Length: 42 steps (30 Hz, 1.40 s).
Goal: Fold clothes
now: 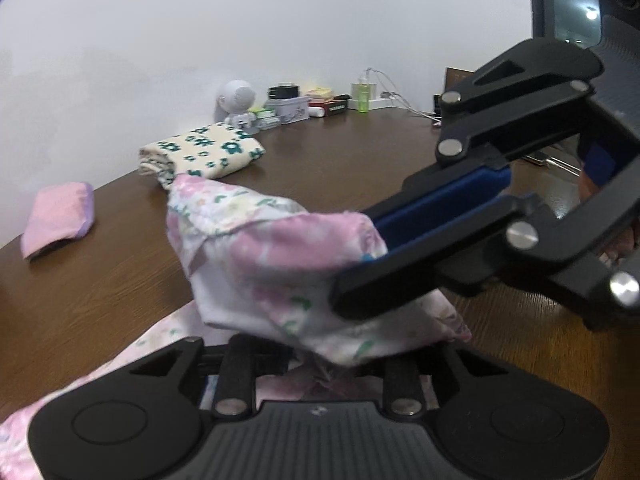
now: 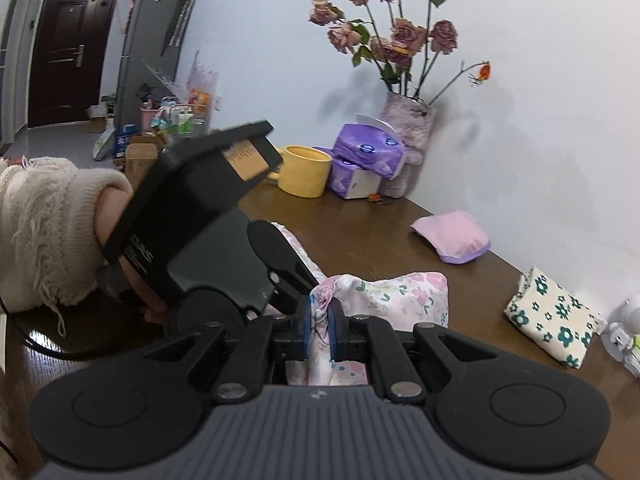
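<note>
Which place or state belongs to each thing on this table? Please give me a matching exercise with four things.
Things:
1. floral pink garment
2. plain pink cloth
3. cream cloth with green flowers
4. yellow mug

Places or states:
A. beside the purple tissue packs
B. clamped in the right gripper
C. folded, next to the white figurine
D. folded, nothing beside it

Pairs: 1-B; 2-D; 3-C; 4-A
</note>
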### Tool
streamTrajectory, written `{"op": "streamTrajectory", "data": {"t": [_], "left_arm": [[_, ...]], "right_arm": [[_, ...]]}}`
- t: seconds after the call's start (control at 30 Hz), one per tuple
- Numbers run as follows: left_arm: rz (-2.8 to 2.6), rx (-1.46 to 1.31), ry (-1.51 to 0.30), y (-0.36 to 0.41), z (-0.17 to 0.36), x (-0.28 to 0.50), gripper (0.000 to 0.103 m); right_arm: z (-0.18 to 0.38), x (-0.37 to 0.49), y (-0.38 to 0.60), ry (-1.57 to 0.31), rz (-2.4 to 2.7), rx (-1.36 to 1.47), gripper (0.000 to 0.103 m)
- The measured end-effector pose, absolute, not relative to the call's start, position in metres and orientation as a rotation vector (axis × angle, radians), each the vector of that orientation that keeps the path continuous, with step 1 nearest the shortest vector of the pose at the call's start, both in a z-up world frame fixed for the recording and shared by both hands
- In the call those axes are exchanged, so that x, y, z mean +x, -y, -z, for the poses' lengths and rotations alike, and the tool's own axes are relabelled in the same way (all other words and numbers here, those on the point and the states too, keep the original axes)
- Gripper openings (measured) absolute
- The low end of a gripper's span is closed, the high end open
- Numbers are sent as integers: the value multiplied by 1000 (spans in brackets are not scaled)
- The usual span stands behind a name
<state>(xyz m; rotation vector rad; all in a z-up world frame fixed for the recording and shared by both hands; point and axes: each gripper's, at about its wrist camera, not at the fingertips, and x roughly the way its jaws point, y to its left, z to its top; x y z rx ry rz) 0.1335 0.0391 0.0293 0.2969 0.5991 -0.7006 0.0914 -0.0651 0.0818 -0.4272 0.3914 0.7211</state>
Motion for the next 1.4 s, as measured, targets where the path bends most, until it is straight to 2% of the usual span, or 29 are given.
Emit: {"op": "streamTrajectory", "data": {"t": [0.03, 0.1, 0.57, 1.4], "left_arm": [[689, 300, -599, -42, -30, 130, 37], [676, 307, -605, -47, -31, 123, 38], [545, 324, -638, -92, -33, 89, 39], [528, 272, -672, -117, -23, 64, 39]], "right_arm": [[-81, 91, 65, -388, -727, -431, 8], [-80, 90, 65, -384, -745, -436, 8], [-71, 94, 51, -402, -818, -482, 8], [-43, 101, 10, -477, -912, -509, 8]]}}
